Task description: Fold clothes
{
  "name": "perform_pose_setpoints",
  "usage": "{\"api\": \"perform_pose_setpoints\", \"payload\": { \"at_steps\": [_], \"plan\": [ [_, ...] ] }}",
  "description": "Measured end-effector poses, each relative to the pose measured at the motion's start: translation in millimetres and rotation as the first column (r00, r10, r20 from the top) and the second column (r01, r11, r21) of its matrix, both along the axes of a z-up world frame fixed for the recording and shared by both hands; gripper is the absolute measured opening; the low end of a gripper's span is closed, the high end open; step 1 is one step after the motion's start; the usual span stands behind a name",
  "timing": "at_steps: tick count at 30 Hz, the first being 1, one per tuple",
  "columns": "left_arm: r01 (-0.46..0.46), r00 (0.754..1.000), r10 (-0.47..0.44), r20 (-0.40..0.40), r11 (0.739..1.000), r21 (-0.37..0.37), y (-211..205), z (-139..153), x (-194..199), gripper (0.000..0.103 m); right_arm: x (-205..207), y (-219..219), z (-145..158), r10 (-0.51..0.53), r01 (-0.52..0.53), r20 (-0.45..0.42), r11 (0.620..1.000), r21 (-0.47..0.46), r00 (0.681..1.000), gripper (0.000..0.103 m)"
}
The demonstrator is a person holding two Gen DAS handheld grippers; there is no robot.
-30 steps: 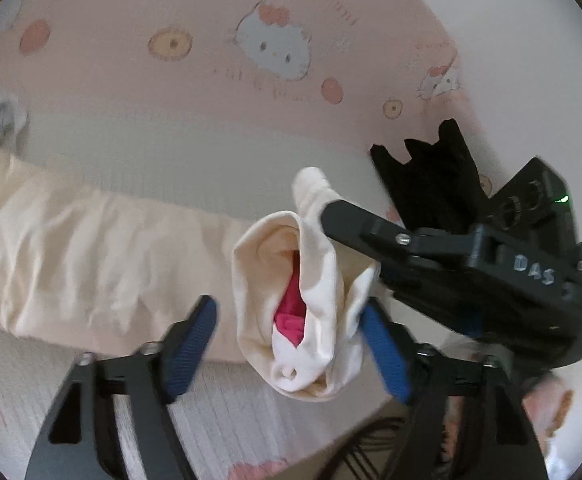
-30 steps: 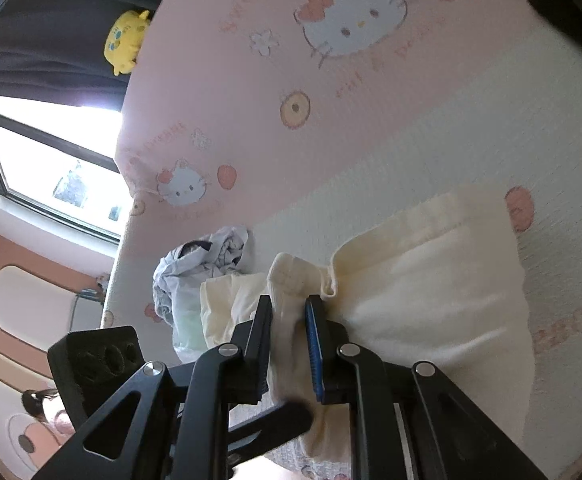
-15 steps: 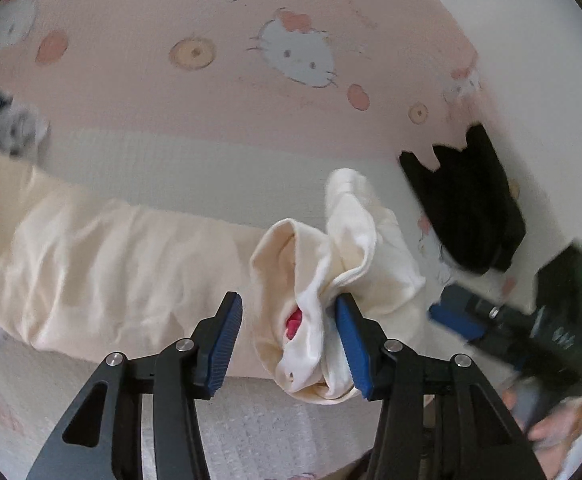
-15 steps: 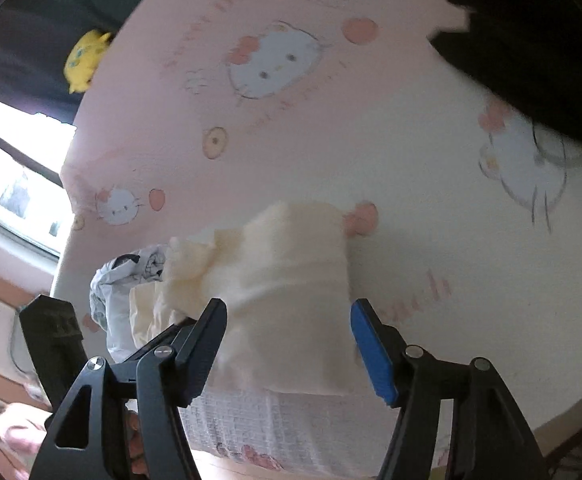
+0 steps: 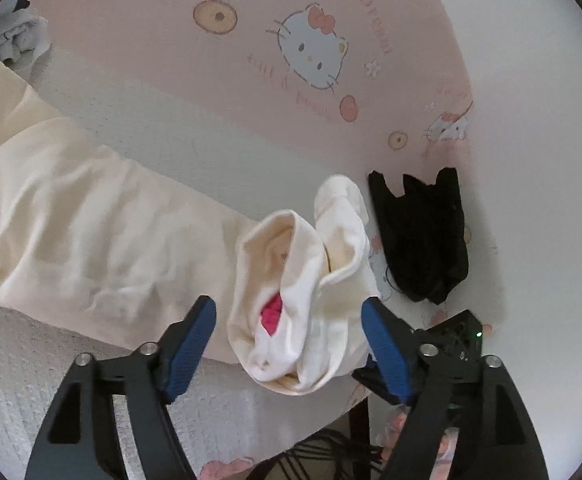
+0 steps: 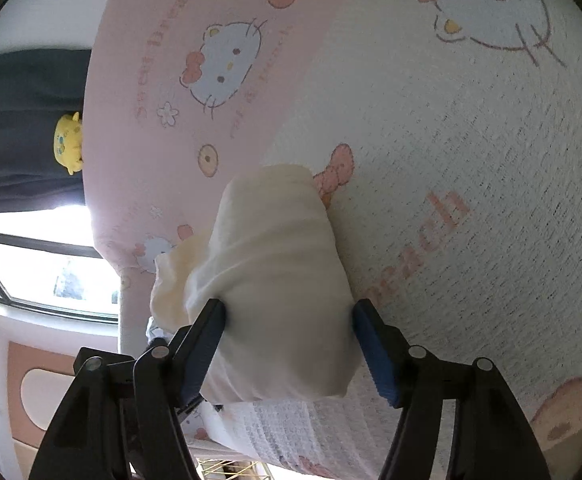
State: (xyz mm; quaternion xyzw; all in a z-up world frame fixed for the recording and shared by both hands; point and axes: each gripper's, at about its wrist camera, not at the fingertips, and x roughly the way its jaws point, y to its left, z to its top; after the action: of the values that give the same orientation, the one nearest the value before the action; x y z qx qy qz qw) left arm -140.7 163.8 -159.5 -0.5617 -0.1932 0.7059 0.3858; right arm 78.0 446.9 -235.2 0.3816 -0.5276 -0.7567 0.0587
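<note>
Fingers (image 5: 195, 344) of both grippers spread, straddling cream garment (image 5: 91, 236) near bed (image 5: 219, 148) front edge; end bunched, length unfolded.

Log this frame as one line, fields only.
task: fold clothes | left gripper: open, straddling bunched end of cream garment | right gripper: open around it | black garment: apart

Garment (image 5: 91, 236) on bed (image 5: 139, 40); top (image 5: 423, 232) right.

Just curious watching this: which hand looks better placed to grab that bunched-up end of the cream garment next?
Probably the left. The left gripper has open jaws straddling the bunched end of the cream fabric garment. The right gripper, also open, brackets a smoother folded part.
</note>
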Motion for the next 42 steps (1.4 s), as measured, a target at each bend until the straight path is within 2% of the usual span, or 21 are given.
{"api": "perform_pose_setpoints", "payload": {
  "at_steps": [3,6,7,9,10,12,18,22,24,28,33,35,39,42],
  "plan": [
    [0.049,0.998,-0.051,-0.045,0.998,-0.05,9.6,1.9,5.7,0.074,-4.0,-7.5,9.7,0.02,-0.02,-0.007,0.999,0.041,1.0,0.066],
    [0.044,0.989,-0.059,-0.135,0.993,-0.114,14.3,5.5,15.9,0.074,-7.9,-14.9,19.4,0.041,-0.04,-0.013,0.996,0.081,0.999,0.065],
    [0.03,0.986,-0.047,-0.162,0.994,-0.107,12.4,10.0,18.1,0.074,-9.3,-17.4,22.7,0.048,-0.046,-0.015,0.994,0.095,0.999,0.065],
    [0.003,0.976,-0.023,-0.215,0.996,-0.093,8.3,19.3,22.5,0.066,-13.9,-25.0,30.0,0.081,-0.079,-0.003,0.985,0.156,0.997,0.064],
    [-0.011,0.97,-0.01,-0.241,0.996,-0.085,6.3,23.9,24.7,0.056,-16.4,-29.0,33.7,0.098,-0.098,0.006,0.977,0.189,0.995,0.064],
    [0.004,0.966,-0.015,-0.257,0.999,-0.044,1.0,34.5,22.3,0.05,-21.4,-37.0,41.1,0.133,-0.135,0.024,0.958,0.254,0.991,0.064],
    [-0.056,0.97,0.043,-0.238,0.997,-0.047,-7.4,31.0,11.5,0.05,-23.5,-41.3,36.3,0.147,-0.148,0.023,0.959,0.242,0.989,0.064],
    [-0.03,0.984,-0.005,-0.18,0.981,-0.191,4.3,-1.9,6.4,0.05,-28.3,-51.5,27.3,0.175,-0.198,0.1,0.925,0.325,0.98,0.064],
    [-0.026,0.986,-0.006,-0.167,0.982,-0.189,4.5,-14.0,8.6,0.05,-30.6,-56.7,22.5,0.185,-0.224,0.139,0.903,0.365,0.973,0.064],
    [-0.015,0.978,-0.031,-0.208,0.976,-0.216,5.9,-13.5,16.2,0.051,-29.6,-50.2,6.9,0.184,-0.219,0.143,0.929,0.297,0.973,0.064],
    [-0.024,0.963,-0.044,-0.265,0.968,-0.248,9.4,13.9,16.1,0.05,-24.3,-40.2,9.8,0.172,-0.187,0.08,0.949,0.255,0.982,0.068],
    [-0.035,0.959,-0.031,-0.282,0.973,-0.227,10.7,23.3,12.7,0.05,-19.3,-33.0,7.5,0.135,-0.144,0.057,0.97,0.198,0.989,0.075],
    [-0.057,0.955,0.013,-0.295,0.988,-0.14,5.8,38.0,6.3,0.05,-14.0,-20.4,0.6,0.091,-0.096,0.053,0.989,0.117,0.994,0.076],
    [-0.08,0.953,0.049,-0.299,0.992,-0.094,5.7,35.3,0.9,0.05,-11.9,-12.0,-4.7,0.064,-0.067,0.051,0.996,0.065,0.997,0.076]
  ]
}}
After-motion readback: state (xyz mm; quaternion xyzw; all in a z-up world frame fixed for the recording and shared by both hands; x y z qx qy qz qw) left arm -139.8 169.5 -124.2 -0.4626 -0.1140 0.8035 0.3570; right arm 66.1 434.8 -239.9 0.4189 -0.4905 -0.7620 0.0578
